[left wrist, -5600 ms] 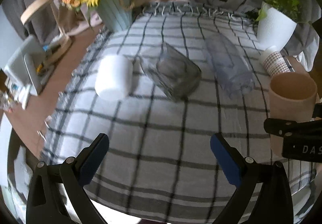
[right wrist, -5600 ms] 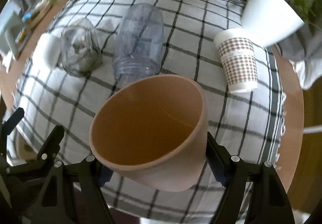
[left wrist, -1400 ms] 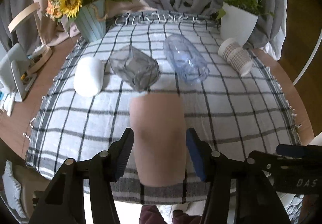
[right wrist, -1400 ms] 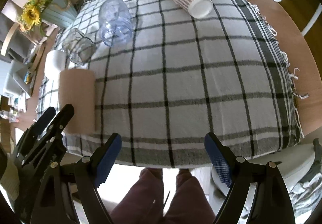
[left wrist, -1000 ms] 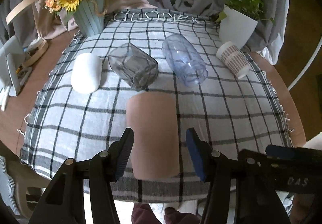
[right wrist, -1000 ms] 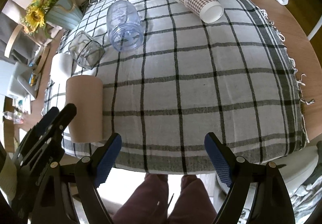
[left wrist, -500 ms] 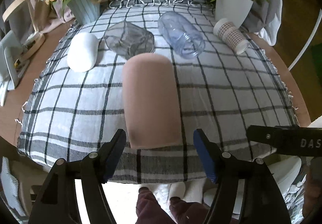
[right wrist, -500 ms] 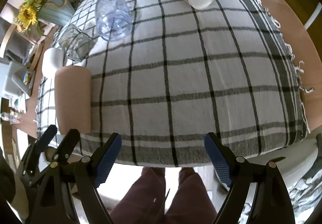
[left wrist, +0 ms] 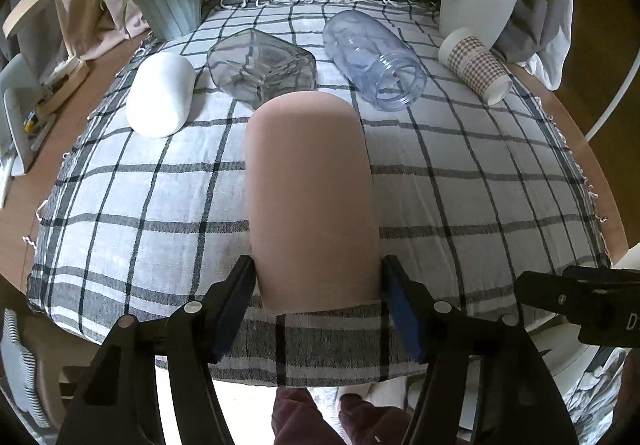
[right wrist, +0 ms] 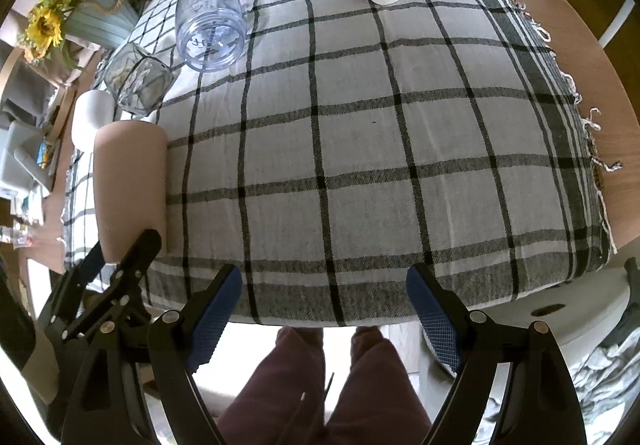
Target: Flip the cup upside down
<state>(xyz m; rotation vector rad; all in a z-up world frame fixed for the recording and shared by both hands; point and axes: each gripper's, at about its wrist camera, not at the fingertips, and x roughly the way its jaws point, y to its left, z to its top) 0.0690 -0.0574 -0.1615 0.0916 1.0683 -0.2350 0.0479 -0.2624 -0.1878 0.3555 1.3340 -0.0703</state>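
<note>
Tan cup [left wrist: 310, 201] stands mouth-down on the checked cloth [left wrist: 460, 181] near its front edge, closed base up; no markings on it. Left gripper [left wrist: 318, 303] spread around its base, pads beside the wall; contact unclear. Right gripper [right wrist: 324, 309] wide apart, empty, off the table edge. A single "D" is legible on its body in the left view. Behind the cup, on their sides: white cup [left wrist: 162, 99], square glass [left wrist: 262, 67] and clear jar [left wrist: 374, 59], both empty, checked paper cup [left wrist: 474, 65]. Sunflowers fill a ribbed vase [left wrist: 172, 7].
</note>
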